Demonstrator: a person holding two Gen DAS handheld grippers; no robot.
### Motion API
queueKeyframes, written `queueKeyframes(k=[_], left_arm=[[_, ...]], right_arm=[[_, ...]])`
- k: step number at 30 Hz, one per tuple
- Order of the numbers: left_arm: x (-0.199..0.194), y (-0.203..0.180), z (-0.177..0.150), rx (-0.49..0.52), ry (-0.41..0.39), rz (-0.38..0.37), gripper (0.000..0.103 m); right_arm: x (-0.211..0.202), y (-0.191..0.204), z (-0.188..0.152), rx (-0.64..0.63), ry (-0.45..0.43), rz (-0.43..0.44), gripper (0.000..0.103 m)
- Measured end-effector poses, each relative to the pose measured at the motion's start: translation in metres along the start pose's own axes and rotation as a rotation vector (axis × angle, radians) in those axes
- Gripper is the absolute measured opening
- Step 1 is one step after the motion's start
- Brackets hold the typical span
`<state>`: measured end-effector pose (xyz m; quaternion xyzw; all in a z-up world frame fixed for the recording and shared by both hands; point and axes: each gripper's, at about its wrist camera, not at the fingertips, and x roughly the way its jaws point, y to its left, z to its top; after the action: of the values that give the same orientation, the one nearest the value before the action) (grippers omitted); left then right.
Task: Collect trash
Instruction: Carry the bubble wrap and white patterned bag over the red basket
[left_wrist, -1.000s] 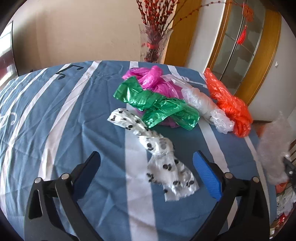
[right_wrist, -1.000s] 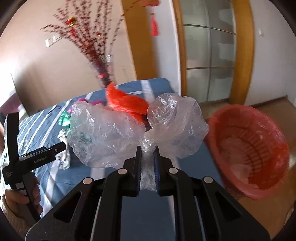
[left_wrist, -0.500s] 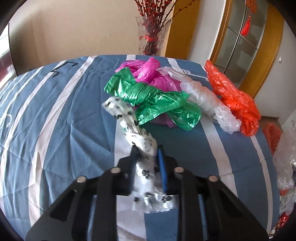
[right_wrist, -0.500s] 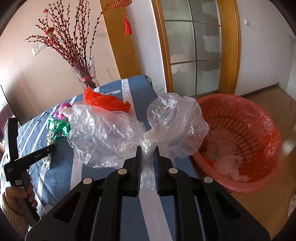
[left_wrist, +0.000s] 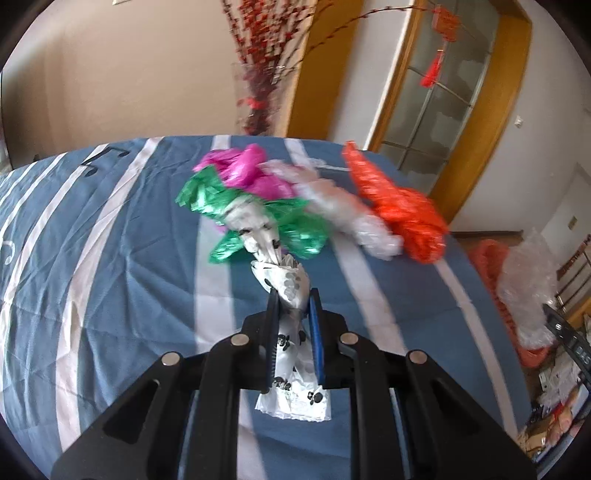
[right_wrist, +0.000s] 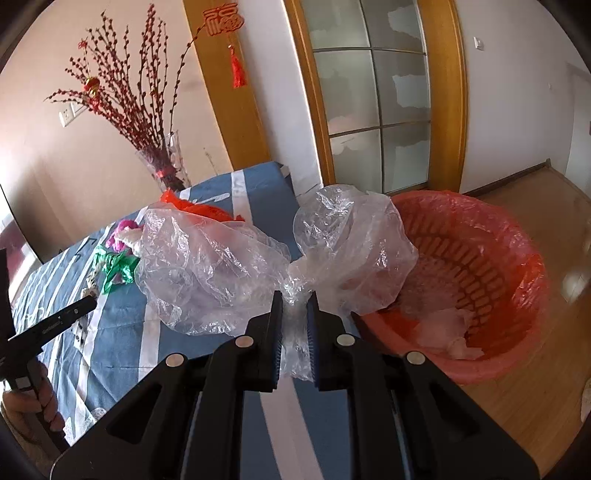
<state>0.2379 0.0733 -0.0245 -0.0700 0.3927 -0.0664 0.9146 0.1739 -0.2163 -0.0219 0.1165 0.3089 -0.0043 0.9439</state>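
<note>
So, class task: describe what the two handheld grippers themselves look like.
Both the left gripper and the right gripper have matte black angular frames with cut-out openings. Round silver pins sit at the linkage joints. The jaws are flat black plates faced with ribbed blue pads. In the right wrist view, the left gripper's black handle bears small white lettering, too small to read.

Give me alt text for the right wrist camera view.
The right gripper is shut on a crumpled clear plastic bag, held beside a red basket on the wood floor. Behind lie more bags on a blue striped tablecloth.
</note>
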Motion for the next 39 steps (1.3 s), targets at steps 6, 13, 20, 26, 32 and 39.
queueKeyframes(k=[6, 13, 20, 26, 32, 39], left_arm=[[-0.012, -0.037, -0.001, 0.052, -0.01, -0.076, 0.017], [-0.012, -0.09, -0.002, 0.116, 0.003, -0.187, 0.017], [-0.003, -0.147, -0.005, 0.188, 0.023, -0.274, 0.017], [0.009, -0.198, -0.009, 0.252, 0.046, -0.343, 0.017], [0.022, -0.235, -0.014, 0.296, 0.062, -0.391, 0.017], [0.041, -0.272, -0.015, 0.309, 0.086, -0.435, 0.017]], right_arm=[[-0.01, -0.018, 0.0, 0.03, -0.027, -0.031, 0.013], [-0.018, -0.046, 0.001, 0.071, -0.058, -0.092, 0.013], [-0.025, -0.076, 0.003, 0.118, -0.087, -0.152, 0.013], [-0.032, -0.102, 0.007, 0.173, -0.12, -0.203, 0.013], [-0.036, -0.125, 0.014, 0.215, -0.157, -0.241, 0.013], [-0.036, -0.146, 0.022, 0.26, -0.186, -0.259, 0.013]])
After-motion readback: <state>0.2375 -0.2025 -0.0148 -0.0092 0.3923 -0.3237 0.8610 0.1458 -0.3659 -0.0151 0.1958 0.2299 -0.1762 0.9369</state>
